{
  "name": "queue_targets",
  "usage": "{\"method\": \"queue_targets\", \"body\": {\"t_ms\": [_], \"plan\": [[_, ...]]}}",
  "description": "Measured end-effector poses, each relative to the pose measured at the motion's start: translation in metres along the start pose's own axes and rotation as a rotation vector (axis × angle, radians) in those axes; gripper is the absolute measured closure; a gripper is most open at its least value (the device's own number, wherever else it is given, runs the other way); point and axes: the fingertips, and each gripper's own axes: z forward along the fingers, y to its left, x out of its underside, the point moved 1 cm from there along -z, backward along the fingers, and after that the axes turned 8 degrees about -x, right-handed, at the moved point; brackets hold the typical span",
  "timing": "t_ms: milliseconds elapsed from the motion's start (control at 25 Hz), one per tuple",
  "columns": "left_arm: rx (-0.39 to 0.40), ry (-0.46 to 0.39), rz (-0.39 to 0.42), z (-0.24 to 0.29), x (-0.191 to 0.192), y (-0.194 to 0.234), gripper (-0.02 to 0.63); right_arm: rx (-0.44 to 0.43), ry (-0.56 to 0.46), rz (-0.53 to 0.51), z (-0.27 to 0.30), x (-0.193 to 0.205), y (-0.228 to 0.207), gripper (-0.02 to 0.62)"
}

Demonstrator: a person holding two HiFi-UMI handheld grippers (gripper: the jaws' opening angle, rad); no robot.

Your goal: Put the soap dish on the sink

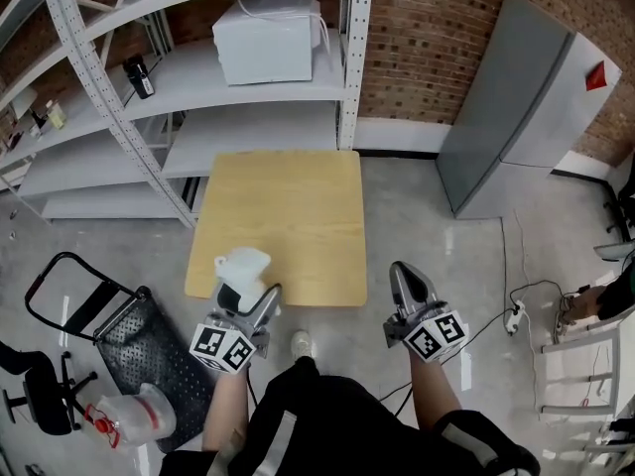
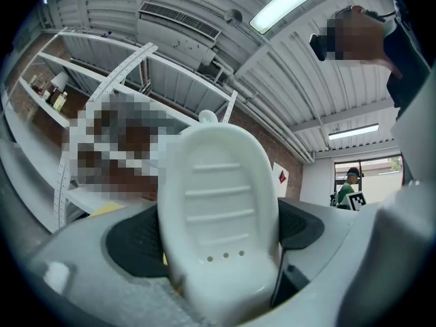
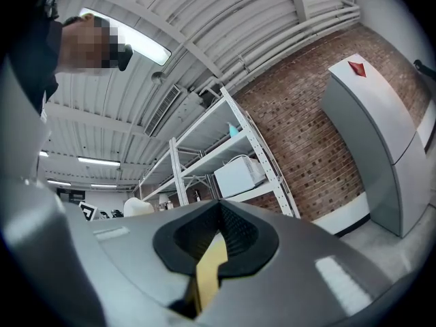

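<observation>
At the lower left of the head view, the left claw [image 1: 246, 297] is clamping the white soap dish [image 1: 241, 264], which is sticking up out of its tips over the near left corner of the wooden counter [image 1: 288, 206]. Whether the dish is touching the counter top cannot be told. In the left gripper view the dish is filling the middle of the frame, standing on end between the two dark pads, with its ribbed inner face and three small drain holes turning toward the camera.

At the lower right of the head view, the right claw [image 1: 406, 278] is hovering just off the counter's near right corner. In the right gripper view its jaws are sitting nearly together with nothing between them, and only a thin strip of the yellow counter is showing through the slit.

Across the upper left, white metal shelves [image 1: 198, 87] are standing against a brick wall [image 1: 437, 38], carrying a white box-shaped appliance [image 1: 266, 40]. A grey cabinet [image 1: 516, 107] is leaning into the upper right, and a black hand cart [image 1: 119, 325] is lying on the concrete floor [image 1: 417, 216] at the lower left.
</observation>
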Motion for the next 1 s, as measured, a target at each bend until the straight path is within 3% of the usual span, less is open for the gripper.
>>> {"method": "queue_targets", "body": {"t_ms": [320, 560, 1000], "plan": [[-0.011, 0.049, -0.004, 0.053, 0.008, 0.045, 0.144, 0.007, 0.024, -0.001, 0.060, 0.008, -0.024, 0.589], [-0.093, 0.205, 0.007, 0.084, 0.045, 0.079, 0.144, 0.025, 0.059, 0.013, 0.084, 0.029, -0.043, 0.589], [-0.168, 0.445, -0.009, 0.099, 0.119, 0.127, 0.143, 0.073, 0.183, 0.040, 0.109, 0.087, -0.069, 0.589]]}}
